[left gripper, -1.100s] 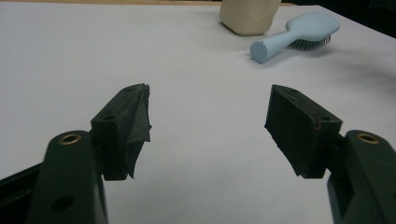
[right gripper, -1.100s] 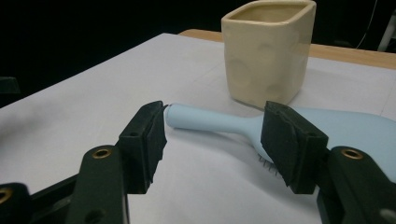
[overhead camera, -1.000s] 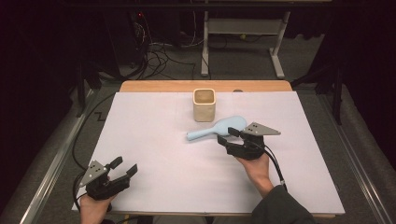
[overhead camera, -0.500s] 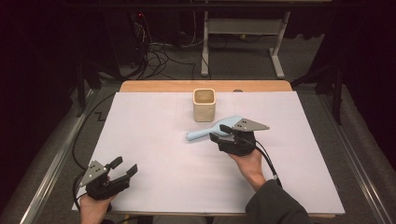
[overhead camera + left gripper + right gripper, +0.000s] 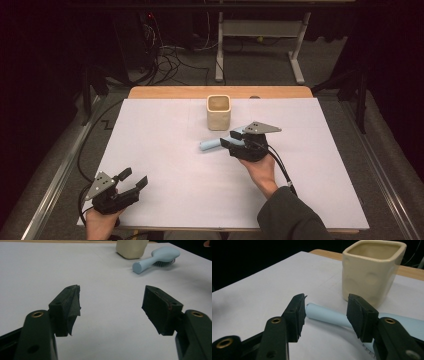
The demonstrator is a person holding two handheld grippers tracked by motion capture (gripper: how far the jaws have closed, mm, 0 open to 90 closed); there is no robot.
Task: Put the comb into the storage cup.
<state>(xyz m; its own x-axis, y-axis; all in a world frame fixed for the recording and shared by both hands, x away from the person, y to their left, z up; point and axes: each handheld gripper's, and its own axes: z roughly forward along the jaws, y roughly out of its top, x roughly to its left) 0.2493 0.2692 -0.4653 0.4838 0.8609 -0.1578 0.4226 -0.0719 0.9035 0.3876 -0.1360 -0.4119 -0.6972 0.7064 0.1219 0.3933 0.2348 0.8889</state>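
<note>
The right gripper is positioned over the light blue hairbrush, near the middle of the bench. In the right gripper view, its jaws stand partly open, with one jaw on each side of the brush handle. Neither pad can be confirmed as touching the handle; a gap shows between the left pad and the handle's rounded end. The gripper has hold of nothing.

The hairbrush lies flat on the white bench surface. Its handle end extends out past the right gripper's jaw tips, and its head lies back under the gripper body. In the left gripper view the brush head rests with its bristles facing down and sideways against the surface.

A cream ceramic cup stands upright just beyond the right gripper, close behind the brush handle. In the right gripper view the cup rises directly ahead of the right-hand jaw. The cup and the brush appear close together; contact between them cannot be determined.

The left gripper rests at the near corner of the bench, well apart from the right gripper and the hairbrush. Its jaws stand wide open and hold nothing. From the left gripper, the hairbrush and the cup lie far ahead and to the right of the jaws.
</note>
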